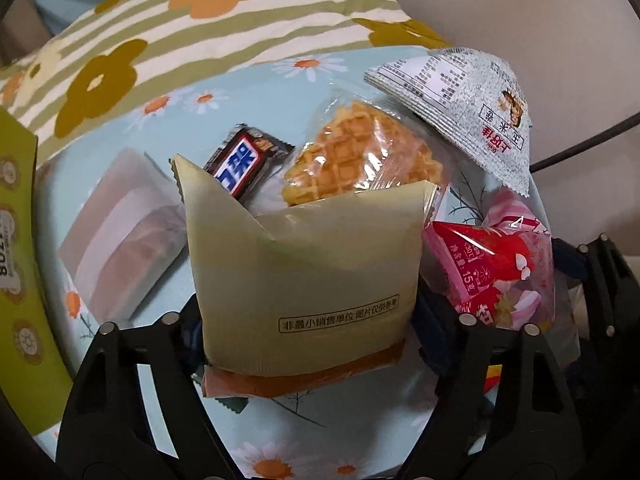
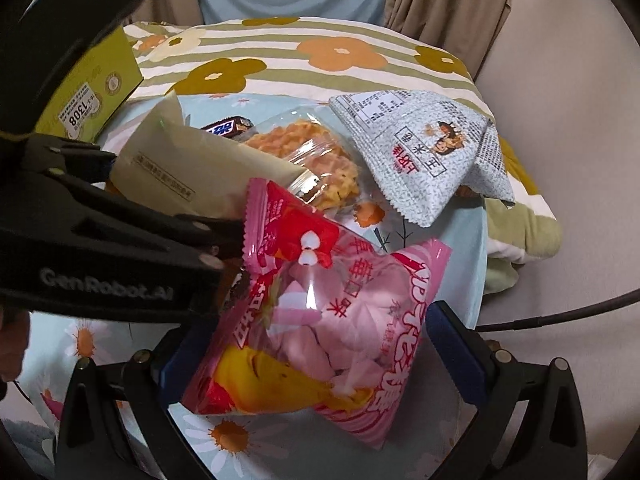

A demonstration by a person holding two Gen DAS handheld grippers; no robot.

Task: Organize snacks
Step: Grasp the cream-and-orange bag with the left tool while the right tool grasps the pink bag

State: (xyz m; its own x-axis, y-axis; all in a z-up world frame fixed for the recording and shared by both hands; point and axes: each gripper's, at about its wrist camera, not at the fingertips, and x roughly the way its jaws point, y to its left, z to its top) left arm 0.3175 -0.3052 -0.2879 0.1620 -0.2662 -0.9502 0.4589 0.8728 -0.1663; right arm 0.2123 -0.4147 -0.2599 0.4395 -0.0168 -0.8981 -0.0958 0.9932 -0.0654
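While both claws straddle packets, we note neither lifted.
Left claw (image 1: 308,320) pinches the cream packet (image 1: 304,276) upright; right claw (image 2: 316,352) (jaws wide) brackets the pink marshmallow bag (image 2: 320,340) on the bed.

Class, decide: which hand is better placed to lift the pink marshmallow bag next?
Right. The right gripper has its fingers either side of the pink marshmallow bag; the left gripper is occupied around the cream packet.
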